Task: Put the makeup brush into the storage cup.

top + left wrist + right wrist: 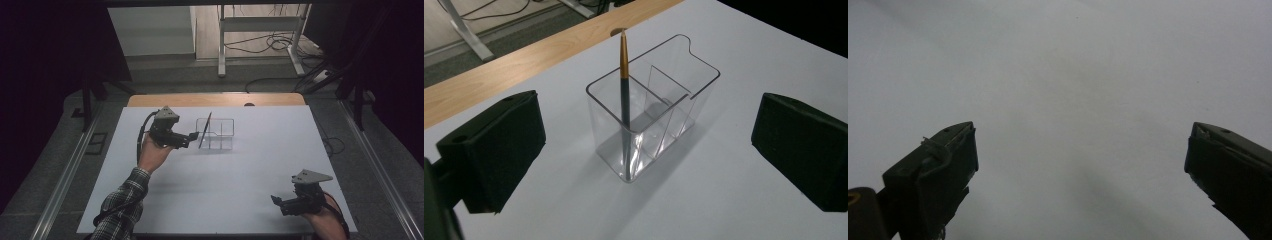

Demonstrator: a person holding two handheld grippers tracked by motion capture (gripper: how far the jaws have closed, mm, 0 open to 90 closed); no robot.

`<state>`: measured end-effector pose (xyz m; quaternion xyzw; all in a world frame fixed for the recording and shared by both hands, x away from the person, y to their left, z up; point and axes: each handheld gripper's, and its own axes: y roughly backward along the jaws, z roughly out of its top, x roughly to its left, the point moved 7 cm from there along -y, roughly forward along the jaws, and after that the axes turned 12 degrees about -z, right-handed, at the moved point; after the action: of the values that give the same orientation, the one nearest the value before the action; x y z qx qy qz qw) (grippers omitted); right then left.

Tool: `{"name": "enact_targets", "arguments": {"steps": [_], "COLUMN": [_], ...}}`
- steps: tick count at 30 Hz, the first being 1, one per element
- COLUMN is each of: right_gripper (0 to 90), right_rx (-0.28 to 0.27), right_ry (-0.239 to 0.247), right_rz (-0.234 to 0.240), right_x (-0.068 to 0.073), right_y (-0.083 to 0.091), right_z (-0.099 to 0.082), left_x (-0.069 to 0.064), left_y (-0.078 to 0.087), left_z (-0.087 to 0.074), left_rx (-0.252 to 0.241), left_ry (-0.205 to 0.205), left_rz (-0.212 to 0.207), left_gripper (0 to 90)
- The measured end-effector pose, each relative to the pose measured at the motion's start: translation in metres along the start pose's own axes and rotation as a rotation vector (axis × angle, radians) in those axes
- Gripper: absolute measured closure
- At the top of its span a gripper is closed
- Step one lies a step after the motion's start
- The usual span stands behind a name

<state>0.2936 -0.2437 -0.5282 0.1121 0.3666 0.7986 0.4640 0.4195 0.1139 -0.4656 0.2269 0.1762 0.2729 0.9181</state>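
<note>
No readable text — no labels, numbers.

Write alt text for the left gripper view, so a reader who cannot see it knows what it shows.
A clear plastic organizer with dividers stands on a white table, a slim brush with a gold ferrule upright in its nearest compartment. The left claw frames it, its two black jaws wide apart and touching nothing.

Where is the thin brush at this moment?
The brush stands tilted in the end compartment of the clear organizer, just ahead of the open left gripper, at the table's middle in the high view.
</note>
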Motion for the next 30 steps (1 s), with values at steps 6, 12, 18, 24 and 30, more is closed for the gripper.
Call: {"name": "enact_targets", "arguments": {"steps": [6,12,18,24,30], "right_gripper": [0.8,0.8,0.8,0.8,0.8], "right_rx": [0.000,-0.001,-0.002,-0.002,-0.002], "right_ry": [0.000,0.001,0.001,0.001,0.003], "right_rz": [-0.001,-0.001,-0.002,-0.002,-0.003], "right_x": [0.000,0.000,0.000,0.000,0.000], "right_y": [0.000,0.000,0.000,0.000,0.000], "right_z": [0.000,0.000,0.000,0.000,0.000], "left_x": [0.001,0.000,-0.001,-0.004,-0.005], "left_y": [0.004,0.007,0.008,0.008,0.009], "left_z": [-0.004,-0.008,-0.011,-0.014,-0.016], "left_rx": [0.002,0.003,0.011,0.017,0.025], "left_ry": [0.006,0.008,0.005,0.004,0.000], "left_rz": [0.006,0.006,0.002,-0.003,-0.005], "left_gripper": [1.4,1.3,1.3,1.2,1.2]}}
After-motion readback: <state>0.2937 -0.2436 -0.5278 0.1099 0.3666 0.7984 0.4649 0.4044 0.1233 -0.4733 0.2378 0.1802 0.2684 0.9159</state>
